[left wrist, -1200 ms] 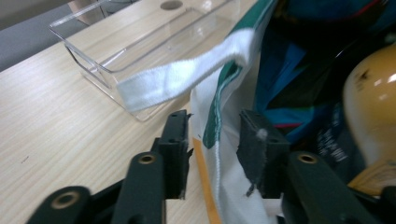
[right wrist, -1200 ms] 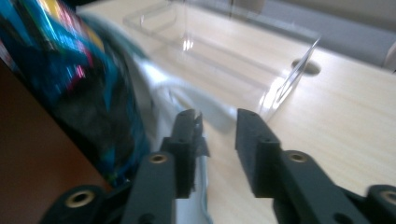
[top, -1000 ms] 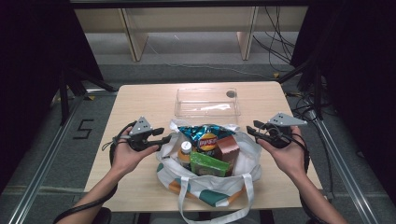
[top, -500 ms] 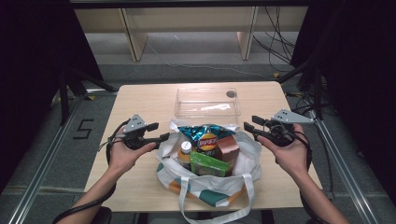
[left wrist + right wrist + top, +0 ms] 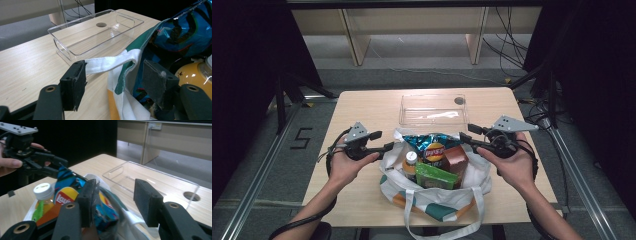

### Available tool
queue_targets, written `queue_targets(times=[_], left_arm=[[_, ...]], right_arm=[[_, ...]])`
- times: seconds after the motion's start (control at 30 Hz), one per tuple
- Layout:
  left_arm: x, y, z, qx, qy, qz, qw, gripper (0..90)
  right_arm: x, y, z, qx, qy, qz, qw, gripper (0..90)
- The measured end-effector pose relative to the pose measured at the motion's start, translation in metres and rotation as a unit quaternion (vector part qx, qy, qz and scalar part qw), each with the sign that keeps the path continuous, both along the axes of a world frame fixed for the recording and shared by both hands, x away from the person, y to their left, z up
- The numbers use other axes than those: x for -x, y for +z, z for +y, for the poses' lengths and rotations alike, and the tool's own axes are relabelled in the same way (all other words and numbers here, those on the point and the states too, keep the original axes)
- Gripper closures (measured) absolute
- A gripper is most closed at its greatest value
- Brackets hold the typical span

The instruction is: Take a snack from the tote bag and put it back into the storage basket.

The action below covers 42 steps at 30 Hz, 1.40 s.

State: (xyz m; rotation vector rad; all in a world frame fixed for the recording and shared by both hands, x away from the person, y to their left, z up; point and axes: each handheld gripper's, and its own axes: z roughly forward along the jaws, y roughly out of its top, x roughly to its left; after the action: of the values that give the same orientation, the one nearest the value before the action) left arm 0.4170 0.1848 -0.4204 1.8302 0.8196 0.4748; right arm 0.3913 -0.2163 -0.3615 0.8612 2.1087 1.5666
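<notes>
White-green-orange cloth tote bag (image 5: 437,197) full of snacks sits at tabletop (image 5: 362,110) near edge. Left gripper (image 5: 388,146) jaws just opened, released, bag's white strap (image 5: 110,62) between pads. Right gripper (image 5: 465,134) released at bag's opposite rim, jaws just widened.

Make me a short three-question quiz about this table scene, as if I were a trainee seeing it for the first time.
1. True or false: the clear plastic tray beyond the tote bag has snacks in it.
2. Which item in the bag has a white cap? A) chips bag B) orange drink bottle C) brown carton
3. Fill in: the left gripper has its jaws ____, with the bag's white strap between them.

Key: 1 false, the tray holds nothing. 2 B. 3 open; the pads stand clear of the strap.
</notes>
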Motion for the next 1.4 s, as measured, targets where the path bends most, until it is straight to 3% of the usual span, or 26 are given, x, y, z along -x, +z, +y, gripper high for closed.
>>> queue_targets(times=[0.03, 0.07, 0.13, 0.27, 0.33, 0.53, 0.57, 0.67, 0.83, 0.87, 0.97, 1.0, 1.33, 1.4], left_arm=[[0.0, 0.0, 0.0, 0.0, 0.0, 0.0, 1.0, 35.1], [-0.001, 0.0, 0.0, 0.001, 0.0, 0.0, 1.0, 35.1], [-0.001, -0.001, 0.0, 0.0, -0.005, 0.0, 1.0, 35.2], [-0.001, -0.001, 0.001, 0.001, -0.004, -0.001, 1.0, 35.1], [-0.001, -0.001, 0.001, 0.002, -0.001, -0.001, 1.0, 35.1], [-0.001, -0.001, 0.001, 0.0, 0.0, -0.002, 1.0, 35.0], [-0.001, -0.001, 0.001, 0.0, 0.001, -0.002, 1.0, 34.9], [-0.002, -0.001, 0.002, 0.002, 0.003, -0.002, 1.0, 34.8], [-0.002, -0.001, 0.001, 0.0, 0.005, 0.0, 1.0, 34.7], [-0.002, -0.002, 0.002, -0.002, 0.003, -0.002, 1.0, 34.6], [-0.002, -0.002, 0.001, 0.0, 0.007, 0.0, 1.0, 34.3], [-0.002, -0.002, 0.002, -0.002, 0.006, -0.001, 1.0, 34.0], [-0.002, -0.002, 0.002, -0.003, 0.007, -0.001, 1.0, 33.8], [-0.002, -0.002, 0.002, -0.003, 0.006, -0.002, 1.0, 33.8]], right_arm=[[0.002, 0.0, 0.003, -0.005, -0.001, 0.014, 0.9999, 53.9], [0.002, 0.0, 0.005, -0.004, 0.001, 0.012, 0.9999, 53.9], [0.001, 0.0, 0.01, -0.001, 0.021, 0.028, 0.9994, 54.2], [-0.003, -0.001, 0.016, 0.009, 0.04, 0.022, 0.9989, 55.0], [-0.002, -0.001, 0.018, 0.014, 0.036, 0.034, 0.9987, 56.5], [-0.009, -0.004, 0.023, 0.037, 0.038, 0.032, 0.9981, 62.6], [-0.009, -0.004, 0.023, 0.038, 0.037, 0.042, 0.9977, 63.6], [-0.013, -0.006, 0.022, 0.037, 0.034, 0.045, 0.9977, 64.9], [-0.019, -0.011, 0.021, 0.043, 0.036, 0.038, 0.9977, 66.4], [-0.021, -0.011, 0.02, 0.052, 0.04, 0.054, 0.9964, 68.2], [-0.023, -0.013, 0.019, 0.058, 0.038, 0.051, 0.9963, 70.1], [-0.023, -0.013, 0.02, 0.049, 0.035, 0.071, 0.9956, 72.7], [-0.025, -0.014, 0.02, 0.069, 0.043, 0.049, 0.9955, 84.3], [-0.023, -0.015, 0.02, 0.063, 0.035, 0.058, 0.9957, 87.5]])
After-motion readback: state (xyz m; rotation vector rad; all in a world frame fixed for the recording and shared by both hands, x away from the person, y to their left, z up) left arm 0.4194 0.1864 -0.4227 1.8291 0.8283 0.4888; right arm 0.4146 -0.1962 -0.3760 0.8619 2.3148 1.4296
